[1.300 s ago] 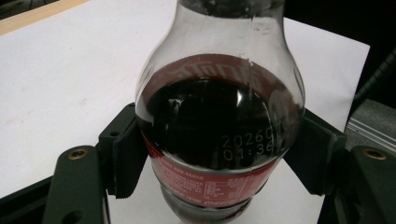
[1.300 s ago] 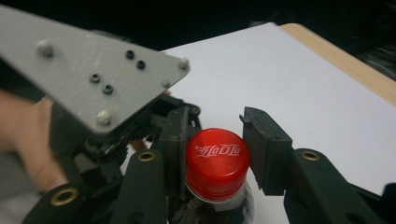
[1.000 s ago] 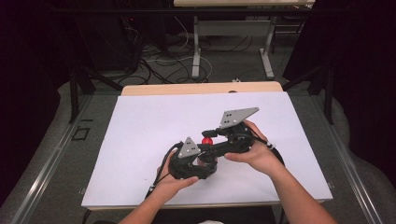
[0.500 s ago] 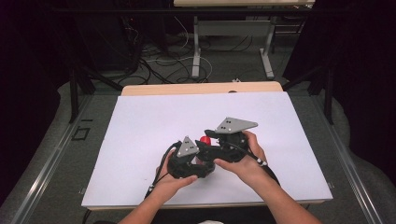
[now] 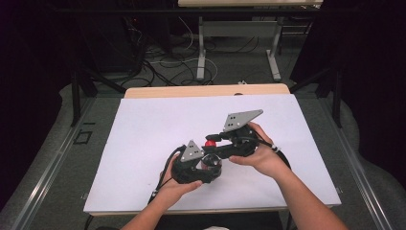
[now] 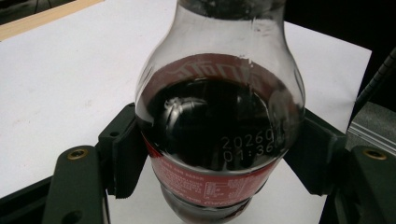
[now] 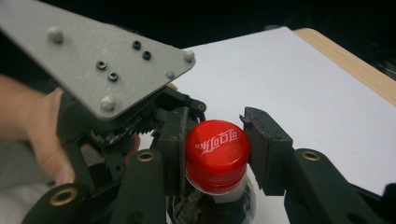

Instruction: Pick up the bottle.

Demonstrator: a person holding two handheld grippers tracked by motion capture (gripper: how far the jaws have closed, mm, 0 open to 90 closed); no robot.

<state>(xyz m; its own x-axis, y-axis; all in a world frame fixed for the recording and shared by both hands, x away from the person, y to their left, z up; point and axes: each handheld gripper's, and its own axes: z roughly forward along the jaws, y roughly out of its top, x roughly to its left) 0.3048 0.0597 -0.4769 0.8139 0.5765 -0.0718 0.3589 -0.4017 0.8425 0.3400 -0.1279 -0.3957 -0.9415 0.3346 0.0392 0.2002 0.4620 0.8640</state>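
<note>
Standing upright, the clear cola bottle (image 6: pixel 219 121) has a red label and red cap (image 7: pixel 217 149). Left gripper (image 6: pixel 219 158) clamps its body; right gripper (image 7: pixel 212 151), jaws just closing, grips the cap.

Red bottle cap (image 7: pixel 217 150): white brand script across its top, stylised characters in the manner of a cola logo, not legible letter by letter. Clear bottle (image 6: pixel 219 107) of dark drink: white dot-printed code on the glassy shoulder at about 5 o'clock from its middle, in two lines, "20260" (its end lost in glare) above "01:36". Red label (image 6: pixel 205 179) round the bottle: white script along its upper edge at 12 o'clock and blocks of fine white print at 6 o'clock, both too small or distorted to read.
</note>
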